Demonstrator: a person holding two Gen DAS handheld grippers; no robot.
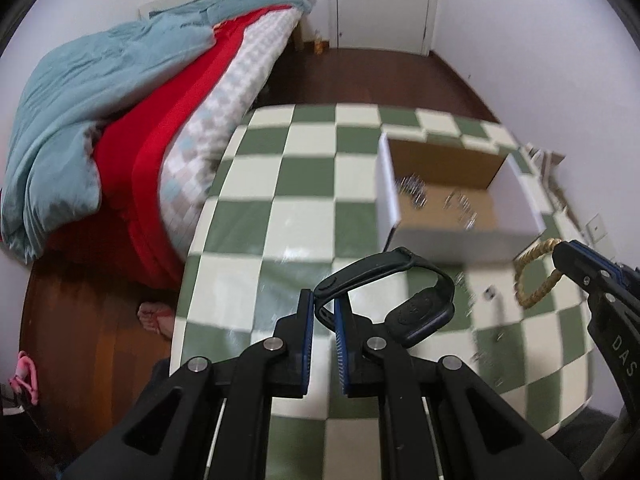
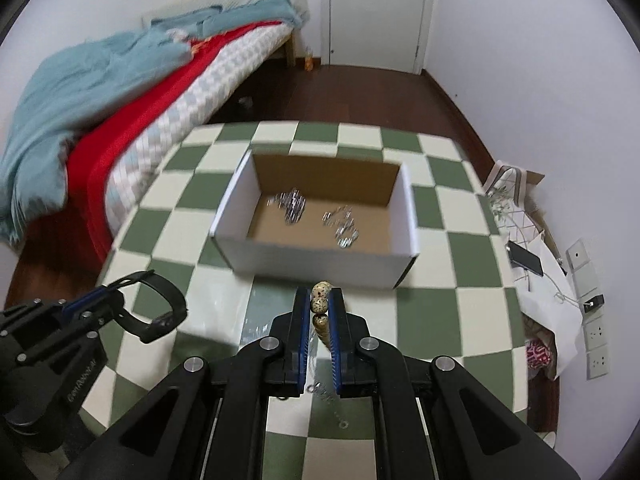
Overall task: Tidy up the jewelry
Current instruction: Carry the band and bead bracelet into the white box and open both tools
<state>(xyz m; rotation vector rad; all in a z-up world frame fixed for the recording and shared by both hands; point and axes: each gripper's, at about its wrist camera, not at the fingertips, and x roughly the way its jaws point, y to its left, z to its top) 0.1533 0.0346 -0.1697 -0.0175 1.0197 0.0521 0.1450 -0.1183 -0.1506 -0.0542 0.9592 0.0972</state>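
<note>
My left gripper (image 1: 325,303) is shut on the strap of a black wristband watch (image 1: 400,276), held above the checkered table; the watch also shows at the left of the right wrist view (image 2: 160,308). My right gripper (image 2: 320,300) is shut on a beaded bracelet (image 2: 320,300) of speckled beige beads, just in front of the open white cardboard box (image 2: 320,258). Silver chains (image 2: 294,204) lie on the box's brown floor. In the left wrist view the box (image 1: 460,236) is ahead to the right, and the bracelet (image 1: 534,276) hangs from the right gripper.
The table has a green and cream checkered cloth (image 2: 460,312). Small silver pieces (image 2: 320,390) lie on it under my right gripper. A bed with blue and red covers (image 1: 120,120) stands left. A phone and papers (image 2: 526,258) lie at the right by the wall.
</note>
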